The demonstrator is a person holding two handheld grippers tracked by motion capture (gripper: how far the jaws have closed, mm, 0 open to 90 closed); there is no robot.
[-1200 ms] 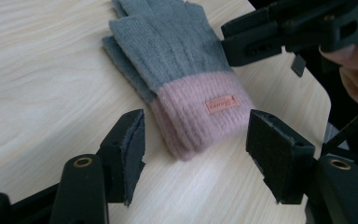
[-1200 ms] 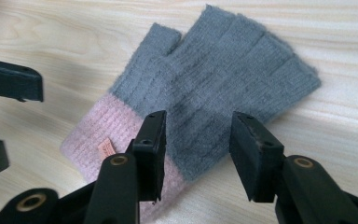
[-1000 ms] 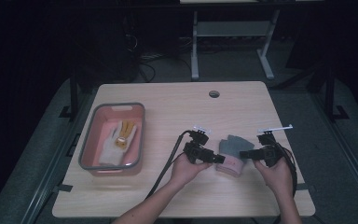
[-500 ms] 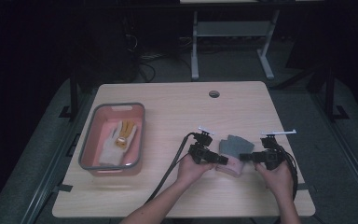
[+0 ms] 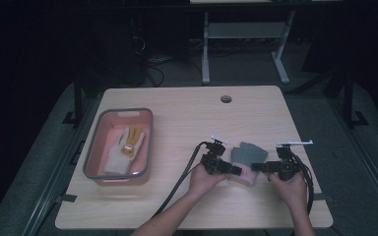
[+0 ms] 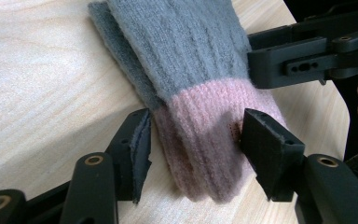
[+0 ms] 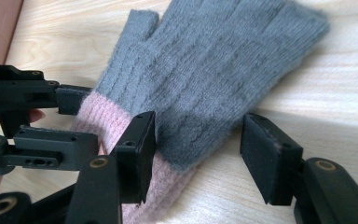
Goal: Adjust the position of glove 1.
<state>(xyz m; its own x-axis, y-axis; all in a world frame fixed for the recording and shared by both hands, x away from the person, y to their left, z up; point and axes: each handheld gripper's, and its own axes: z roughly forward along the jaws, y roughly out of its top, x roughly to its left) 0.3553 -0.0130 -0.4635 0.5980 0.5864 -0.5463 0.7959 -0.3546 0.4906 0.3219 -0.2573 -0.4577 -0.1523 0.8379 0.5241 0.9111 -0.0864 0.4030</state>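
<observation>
While the glove (image 5: 246,158) lies near the bench's right front corner, its pink cuff (image 6: 209,140) sits between the left gripper's (image 6: 193,140) jaws, which have just been closing. From the opposite side, the right gripper's (image 7: 198,140) spread jaws, just opened wider, straddle the glove's edge without pinching it.

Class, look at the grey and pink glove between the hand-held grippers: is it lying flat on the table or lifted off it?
Flat on the table. The glove rests spread on the wooden table, cuff toward the person.
</observation>
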